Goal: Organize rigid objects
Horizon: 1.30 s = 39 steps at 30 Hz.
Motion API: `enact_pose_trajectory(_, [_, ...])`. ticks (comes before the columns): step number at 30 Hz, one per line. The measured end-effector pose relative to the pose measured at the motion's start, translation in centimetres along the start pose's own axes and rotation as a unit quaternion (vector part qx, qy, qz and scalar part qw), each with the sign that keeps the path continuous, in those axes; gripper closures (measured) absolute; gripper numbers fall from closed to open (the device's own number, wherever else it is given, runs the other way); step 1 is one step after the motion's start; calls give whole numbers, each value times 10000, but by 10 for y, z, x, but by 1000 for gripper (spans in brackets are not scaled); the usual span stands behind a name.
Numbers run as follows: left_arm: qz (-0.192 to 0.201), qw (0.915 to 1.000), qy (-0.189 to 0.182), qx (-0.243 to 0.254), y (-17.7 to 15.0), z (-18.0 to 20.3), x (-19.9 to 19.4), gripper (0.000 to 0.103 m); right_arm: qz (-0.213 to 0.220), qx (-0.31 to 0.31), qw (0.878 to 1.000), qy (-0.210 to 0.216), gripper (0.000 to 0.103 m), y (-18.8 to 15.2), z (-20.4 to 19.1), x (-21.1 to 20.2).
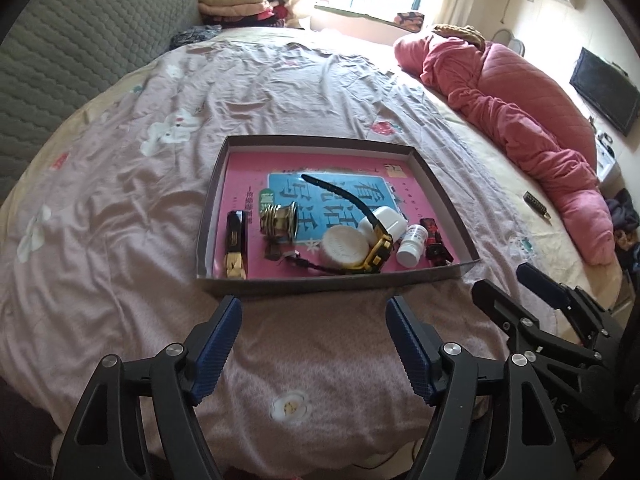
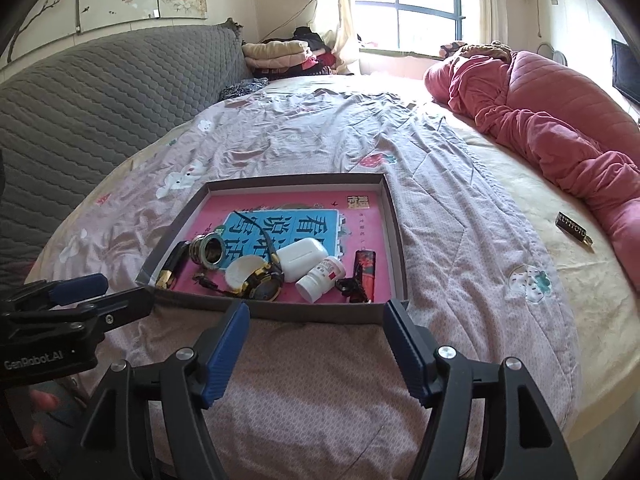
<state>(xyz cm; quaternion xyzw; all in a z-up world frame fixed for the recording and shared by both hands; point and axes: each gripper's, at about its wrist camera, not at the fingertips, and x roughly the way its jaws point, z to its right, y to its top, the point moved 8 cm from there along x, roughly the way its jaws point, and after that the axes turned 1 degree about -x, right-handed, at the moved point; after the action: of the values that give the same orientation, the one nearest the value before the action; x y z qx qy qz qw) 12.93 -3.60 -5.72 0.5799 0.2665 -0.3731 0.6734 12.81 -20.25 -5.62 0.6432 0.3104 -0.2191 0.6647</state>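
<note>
A shallow grey tray (image 1: 320,282) (image 2: 312,313) with a pink printed floor lies on the bedspread. In it sit a black-and-gold tube (image 1: 235,244), a brass ring piece (image 1: 279,220), a round white disc (image 1: 345,245), a yellow-and-black watch (image 1: 376,252), a white earbud case (image 2: 300,260), a white pill bottle (image 2: 320,280) and a red lighter (image 2: 364,276). My left gripper (image 1: 313,306) hovers just before the tray's near wall, open and empty. My right gripper (image 2: 317,308) is beside it to the right, also open with nothing between its pads.
A small black tag (image 2: 573,228) lies loose on the cream sheet right of the tray. A pink quilt (image 1: 520,120) is heaped along the right. A grey padded headboard (image 1: 60,60) runs on the left, with folded clothes (image 2: 276,54) by the window.
</note>
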Motion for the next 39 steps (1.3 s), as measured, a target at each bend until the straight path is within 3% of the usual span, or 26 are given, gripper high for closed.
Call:
enact_pose_trajectory(16, [-12, 9986, 519, -86, -40, -5, -7, 27, 116, 66, 9998, -171, 35, -30, -4, -16])
enact_pose_trajectory(39, [-148, 9974, 643, -284, -66, -21, 7, 27, -165, 203, 9996, -101, 35, -60, -13, -6])
